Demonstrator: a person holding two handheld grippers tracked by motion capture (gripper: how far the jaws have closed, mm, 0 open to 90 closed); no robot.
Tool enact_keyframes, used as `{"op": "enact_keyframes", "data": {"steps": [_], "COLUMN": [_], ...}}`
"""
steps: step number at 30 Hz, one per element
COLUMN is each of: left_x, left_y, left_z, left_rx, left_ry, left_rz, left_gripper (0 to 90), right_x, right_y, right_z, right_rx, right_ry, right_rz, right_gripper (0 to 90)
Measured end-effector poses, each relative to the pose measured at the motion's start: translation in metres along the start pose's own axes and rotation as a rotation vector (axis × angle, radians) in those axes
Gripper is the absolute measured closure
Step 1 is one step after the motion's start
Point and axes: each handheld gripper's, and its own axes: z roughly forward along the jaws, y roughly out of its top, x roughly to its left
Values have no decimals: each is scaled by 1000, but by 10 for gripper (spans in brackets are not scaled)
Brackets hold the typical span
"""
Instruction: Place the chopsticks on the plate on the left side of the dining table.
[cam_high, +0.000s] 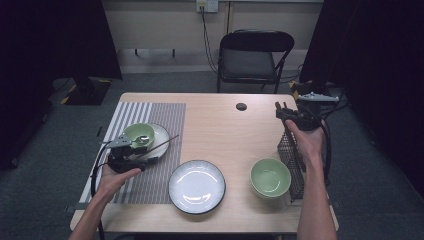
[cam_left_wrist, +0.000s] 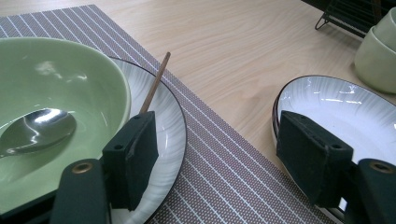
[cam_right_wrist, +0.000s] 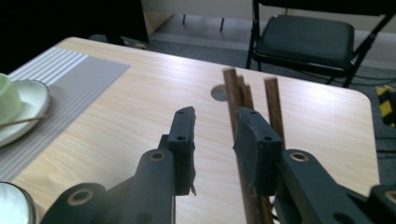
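the left claw (cam_high: 131, 156) hovered low over the striped placemat (cam_high: 160, 120) at the left of the worktop (cam_high: 220, 125), its jaws spread wide and pinching nothing. in the left gripper view, one jaw stood over the rim of a white plate (cam_left_wrist: 168, 135) and the other over the near edge of a second white plate (cam_left_wrist: 336, 107), with bare placemat (cam_left_wrist: 219, 168) showing between them. the first plate carried a green bowl (cam_left_wrist: 60, 84) with a metal spoon (cam_left_wrist: 37, 130) lying inside it, and a single wooden chopstick (cam_left_wrist: 156, 81) leaned across the plate's rim just beyond the jaw, pointing away over the mat. in the high view the same chopstick (cam_high: 162, 144) lay across the plate (cam_high: 161, 134) beside the bowl (cam_high: 138, 134), close to the left claw but apart from it. the right claw (cam_high: 286, 112) was raised at the far right of the worktop, above a black wire rack (cam_high: 292, 160) that stood along the edge. its jaws were partly spread, and in the right gripper view several brown chopsticks (cam_right_wrist: 238, 93) rose upright just beside and behind the right-hand jaw; whether that jaw touched them could not be told. a second green bowl (cam_high: 270, 177) sat just beside the rack, and the large white plate (cam_high: 196, 186) lay near the front edge between the two hands. a dark folding chair (cam_high: 255, 55) stood beyond the worktop.
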Motion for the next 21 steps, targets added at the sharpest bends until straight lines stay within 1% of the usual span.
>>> {"op": "enact_keyframes", "data": {"steps": [1,2,4,6,8,10,12,14,15,17,19,21], "left_x": [0,-1,-2,-4,-3,-3,-2,-2,-1,0,0,1], "left_y": [0,0,1,3,3,2,2,2,2,1,1,1], "left_z": [0,1,1,0,1,1,0,-1,-1,-2,-2,-2], "left_rx": [5,5,-10,-14,-13,-8,-13,-22,-20,-24,-23,-28], "left_ry": [7,4,-14,-3,-9,-2,0,2,5,4,7,6], "left_rz": [6,4,-6,7,-1,-2,-4,-6,-8,-12,-13,-16], "left_gripper": [290,290,291,299,299,300,301,302,307,310,311,311], "right_x": [-1,-3,-4,-8,-10,-11,-11,-11,-11,-11,-12,-12], "right_y": [-2,-4,-7,-9,-11,-12,-13,-13,-14,-15,-16,-16], "right_z": [1,1,3,4,6,6,7,7,9,10,11,11], "right_rx": [6,5,12,13,23,30,29,29,36,46,48,46], "right_ry": [-10,-16,-33,-31,-44,-48,-33,-42,-36,-51,-51,-49], "right_rz": [-1,7,8,22,25,20,28,27,28,22,30,35], "right_gripper": [690,710,712,721,732,748,747,749,749,756,762,747]}}
